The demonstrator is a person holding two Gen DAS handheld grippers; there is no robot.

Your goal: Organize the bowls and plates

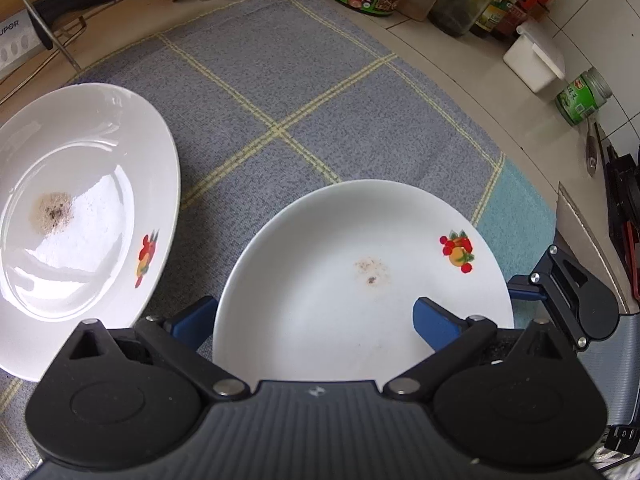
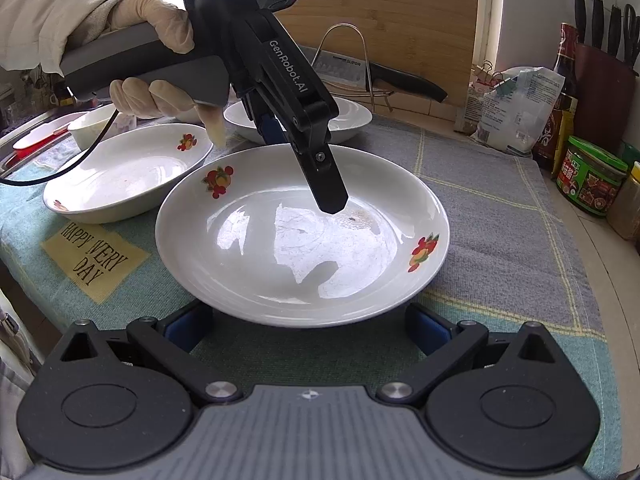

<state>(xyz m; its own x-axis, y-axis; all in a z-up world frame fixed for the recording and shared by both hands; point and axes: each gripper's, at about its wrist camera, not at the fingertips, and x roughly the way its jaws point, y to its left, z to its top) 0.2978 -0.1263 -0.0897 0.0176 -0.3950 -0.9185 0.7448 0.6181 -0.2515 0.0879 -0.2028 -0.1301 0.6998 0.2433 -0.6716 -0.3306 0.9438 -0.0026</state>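
Blue pads [image 2: 430,332], R claw [image 2: 308,316]: jaws wide apart, gripping nothing; low at the plate's near rim, one pad to each side of it. In the left wrist view it sits just off the plate's edge.
Plate [image 2: 300,240]: white, fruit prints on the rim, a few dark specks and a faint brown smear in the well. Lies flat on the cloth and serves as ref point for the rest.
L claw [image 1: 316,312]: over the plate, tilted down into it. Jaws apart, not clamped: one pad over the plate's inside, the other outside the rim. In the right wrist view its black tip hangs above the well; cannot tell if it touches.
Hand [image 2: 160,40]: gloved, on the L claw's grey handle, above and beyond the plate.
Patch [image 2: 94,258]: yellow, reads "HAPPY VERY DAY", on the cloth near the plate.
Dish [image 2: 120,176]: white, same fruit print, just beside the plate, apart from it.
2nd plate [image 1: 80,200]: white, brownish powder in the well, near the plate, not touching.
Cloth [image 1: 280,80]: grey-blue w/ yellow check, under the plate.
Bowl [image 2: 90,124]: small, white, beyond the dish.
Jar [image 2: 592,176]: green lid and label, well beyond the plate, off the cloth.
Knife [image 2: 404,80]: black handle, in a wire rack behind the plate.
Board [image 2: 380,20]: wood, upright, farthest back.
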